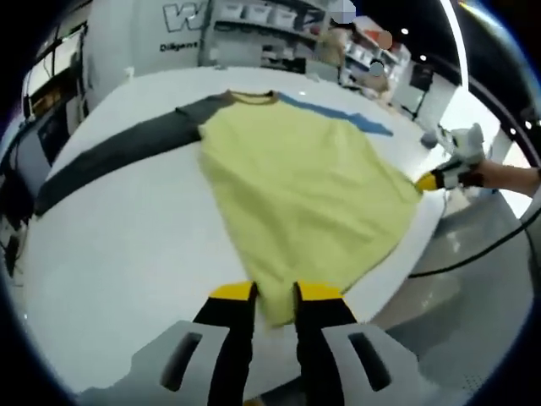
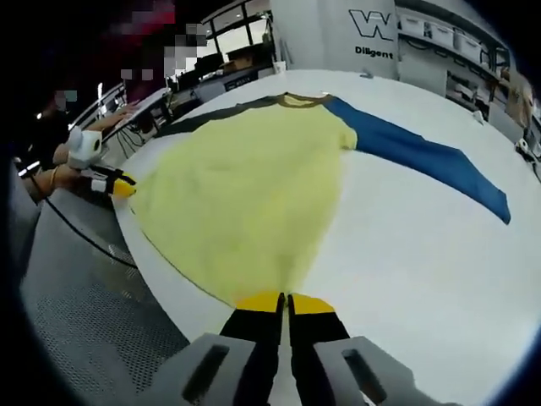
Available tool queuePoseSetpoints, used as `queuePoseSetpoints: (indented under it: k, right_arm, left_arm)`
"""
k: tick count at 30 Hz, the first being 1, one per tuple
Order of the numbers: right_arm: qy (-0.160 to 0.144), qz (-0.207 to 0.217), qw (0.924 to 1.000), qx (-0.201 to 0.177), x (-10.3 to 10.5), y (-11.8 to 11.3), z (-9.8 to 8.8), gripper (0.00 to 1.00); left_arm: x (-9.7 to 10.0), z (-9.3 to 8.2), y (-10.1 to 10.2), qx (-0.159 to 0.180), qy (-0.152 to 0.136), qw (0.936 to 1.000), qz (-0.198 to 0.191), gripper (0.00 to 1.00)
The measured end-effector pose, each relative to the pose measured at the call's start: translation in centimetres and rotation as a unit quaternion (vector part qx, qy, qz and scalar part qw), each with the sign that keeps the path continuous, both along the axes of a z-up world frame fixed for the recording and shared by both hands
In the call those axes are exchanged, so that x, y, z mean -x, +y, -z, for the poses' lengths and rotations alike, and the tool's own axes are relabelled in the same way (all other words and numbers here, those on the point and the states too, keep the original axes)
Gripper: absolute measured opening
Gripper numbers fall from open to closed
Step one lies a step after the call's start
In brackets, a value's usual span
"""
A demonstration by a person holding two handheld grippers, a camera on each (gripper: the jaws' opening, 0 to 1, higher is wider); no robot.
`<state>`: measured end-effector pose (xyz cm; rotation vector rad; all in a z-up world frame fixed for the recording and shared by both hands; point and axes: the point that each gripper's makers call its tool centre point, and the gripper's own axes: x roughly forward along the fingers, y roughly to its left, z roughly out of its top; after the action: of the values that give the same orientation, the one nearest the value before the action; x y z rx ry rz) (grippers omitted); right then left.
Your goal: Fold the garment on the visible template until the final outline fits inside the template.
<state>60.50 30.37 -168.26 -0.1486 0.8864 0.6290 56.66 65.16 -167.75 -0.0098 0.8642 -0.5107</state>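
Observation:
A yellow long-sleeved shirt (image 1: 296, 178) lies spread flat on the white table (image 1: 127, 254), collar (image 1: 251, 97) away from me. In the left gripper view its dark grey sleeve (image 1: 118, 152) stretches left and its blue sleeve (image 1: 347, 117) runs off to the far right. My left gripper (image 1: 275, 293) is shut on one hem corner at the table's near edge. The right gripper (image 1: 439, 179), held by a hand, pinches the other hem corner. In the right gripper view my right gripper (image 2: 286, 301) is shut on the shirt's (image 2: 245, 186) hem, the blue sleeve (image 2: 423, 156) lies right, and the left gripper (image 2: 118, 188) holds the far hem corner.
The table's edge (image 2: 152, 279) runs just under the hem, with grey floor (image 2: 76, 321) and a black cable (image 2: 84, 241) below it. Shelves (image 1: 262, 34) and a white wall with lettering stand behind the table. A person sits at the left of the right gripper view.

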Motion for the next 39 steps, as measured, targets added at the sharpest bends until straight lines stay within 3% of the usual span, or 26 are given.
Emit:
queuePoseSetpoints:
  k: [2, 3, 8, 13, 20, 22, 24, 26, 31, 33, 35, 39]
  right_arm:
    - [0.004, -0.008, 0.9999, 0.004, 1.3, 0.7, -1.2, 0.0]
    - [0.007, -0.006, 1.0, 0.003, 1.4, 0.0, -0.3, 0.0]
    - [0.031, 0.009, 0.9994, -0.011, 3.3, 0.3, -0.6, 0.0]
    - [0.05, -0.019, 0.9986, 0.004, 4.7, 0.6, -0.8, 0.0]
    - [0.073, -0.028, 0.9969, 0.013, 5.5, 0.4, 0.9, 0.0]
    - [0.071, -0.027, 0.997, 0.014, 5.8, 0.7, 0.3, 0.0]
    - [0.071, -0.027, 0.997, 0.013, 6.0, 0.8, 0.2, 0.0]
    - [0.072, -0.027, 0.9969, 0.013, 5.5, 0.5, 0.4, 0.0]
    - [0.068, -0.029, 0.9971, 0.02, 5.3, 0.0, 0.8, 0.0]
    - [0.055, -0.043, 0.996, 0.055, 5.5, -0.1, -0.2, 0.04]
    - [0.045, -0.05, 0.9956, 0.065, 5.3, -0.4, -0.3, 0.03]
    - [0.027, -0.032, 0.9977, 0.053, 4.8, -0.6, -0.6, 0.02]
  left_arm:
    - [0.1, 0.1, -0.2, 0.003, 0.001, 1.0, 0.005, 0.0]
    - [0.2, 0.0, -0.3, 0.002, 0.003, 1.0, 0.007, 0.0]
    - [0.3, 0.7, 0.5, 0.004, 0.022, 0.9996, -0.018, 0.0]
    - [1.0, -0.7, 0.7, 0.02, 0.024, 0.999, -0.033, 0.0]
    - [1.8, 1.0, 2.0, 0.014, 0.041, 0.9983, -0.039, 0.0]
    - [2.1, 0.3, 1.4, 0.012, 0.04, 0.9984, -0.038, 0.0]
    - [2.0, 0.8, 1.9, 0.013, 0.04, 0.9983, -0.04, 0.0]
    - [1.7, 0.9, 2.7, -0.012, 0.026, 0.9987, -0.041, 0.01]
    - [2.4, 0.4, 2.3, -0.018, 0.022, 0.9989, -0.038, 0.01]
    - [2.6, 0.3, 2.5, -0.016, 0.021, 0.9987, -0.042, 0.03]
    - [3.0, 0.5, 3.3, -0.017, 0.021, 0.9986, -0.046, 0.06]
    - [3.2, 0.4, 4.6, -0.018, 0.017, 0.9977, -0.063, 0.07]
